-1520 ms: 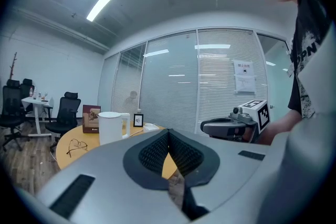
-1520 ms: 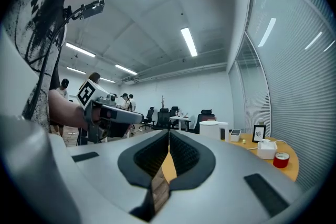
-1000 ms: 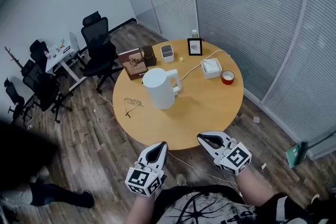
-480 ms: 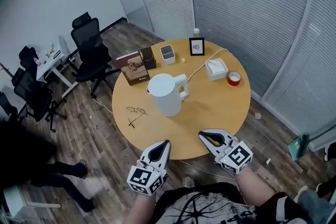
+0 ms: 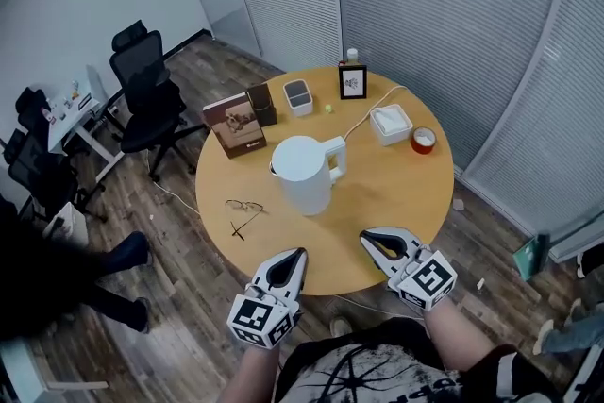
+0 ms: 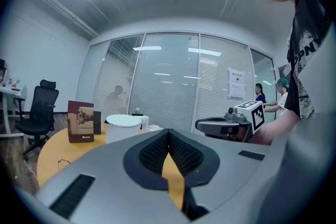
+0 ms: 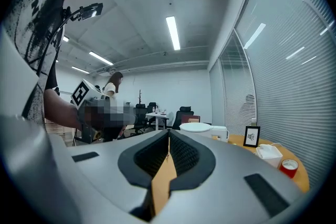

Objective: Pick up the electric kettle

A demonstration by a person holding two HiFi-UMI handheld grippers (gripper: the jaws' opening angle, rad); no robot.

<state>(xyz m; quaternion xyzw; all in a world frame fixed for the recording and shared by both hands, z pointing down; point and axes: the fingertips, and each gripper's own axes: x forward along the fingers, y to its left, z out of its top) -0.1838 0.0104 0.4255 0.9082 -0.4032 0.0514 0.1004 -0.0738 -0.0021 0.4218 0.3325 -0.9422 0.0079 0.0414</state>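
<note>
The white electric kettle (image 5: pixel 304 173) is standing upright near the middle of the round wooden table (image 5: pixel 389 192), lid on. 2 grippers are hovering at the table's near edge. The left gripper (image 5: pixel 293 257) and the right gripper (image 5: pixel 369 242) are both staying apart from the kettle, each clenched with nothing between its jaws. A pair of glasses (image 5: pixel 243 206) is lying to the kettle's left.

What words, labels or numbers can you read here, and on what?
"PN", with the start cut off: white print on the person's dark shirt.
Brown box: its print is too small to read.
Paper notice on the glass wall: too blurred to read.
</note>
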